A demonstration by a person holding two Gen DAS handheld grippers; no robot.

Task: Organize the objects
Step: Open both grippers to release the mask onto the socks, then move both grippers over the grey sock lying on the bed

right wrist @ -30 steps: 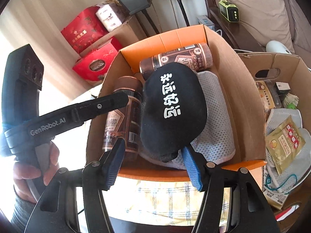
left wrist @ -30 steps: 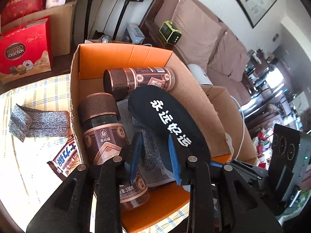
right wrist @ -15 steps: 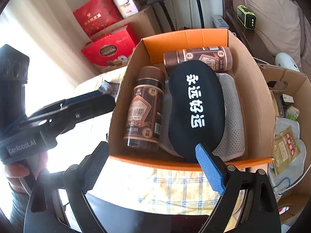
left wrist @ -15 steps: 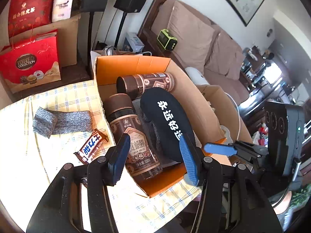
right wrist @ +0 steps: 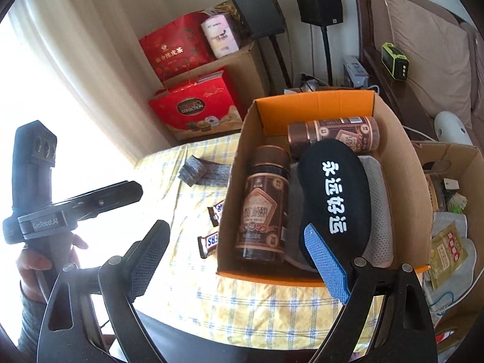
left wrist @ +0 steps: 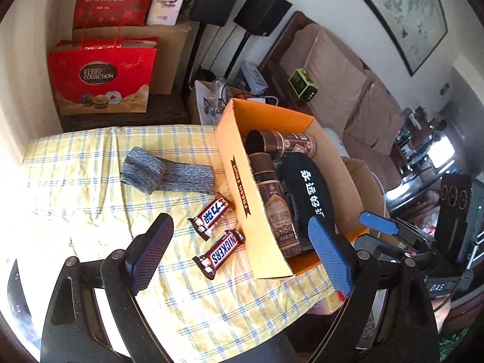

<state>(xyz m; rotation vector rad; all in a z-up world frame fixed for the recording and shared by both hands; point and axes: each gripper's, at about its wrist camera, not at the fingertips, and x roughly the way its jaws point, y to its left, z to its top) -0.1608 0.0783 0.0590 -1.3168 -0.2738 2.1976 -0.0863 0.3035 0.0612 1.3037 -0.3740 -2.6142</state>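
Note:
An orange cardboard box (left wrist: 242, 178) (right wrist: 314, 106) stands on a yellow checked cloth. It holds two brown jars (left wrist: 275, 208) (right wrist: 260, 208), a black eye mask with white characters (left wrist: 311, 187) (right wrist: 332, 199) and a grey mesh pad (right wrist: 378, 211). Two Snickers bars (left wrist: 219, 249) (left wrist: 211, 214) and a grey sock (left wrist: 166, 175) lie on the cloth left of the box. My left gripper (left wrist: 239, 257) is open and empty above the bars. My right gripper (right wrist: 239, 263) is open and empty at the box's near edge.
Red gift bags (left wrist: 103, 75) and a brown carton stand behind the table. Speakers on stands (right wrist: 317, 3) and a sofa (left wrist: 348, 90) are beyond. A second open box (right wrist: 447, 199) with packets sits to the right of the orange box.
Both grippers have pulled back and up from the box and opened wide. The left one let go of the cloth items in the box and swung left over the bars.

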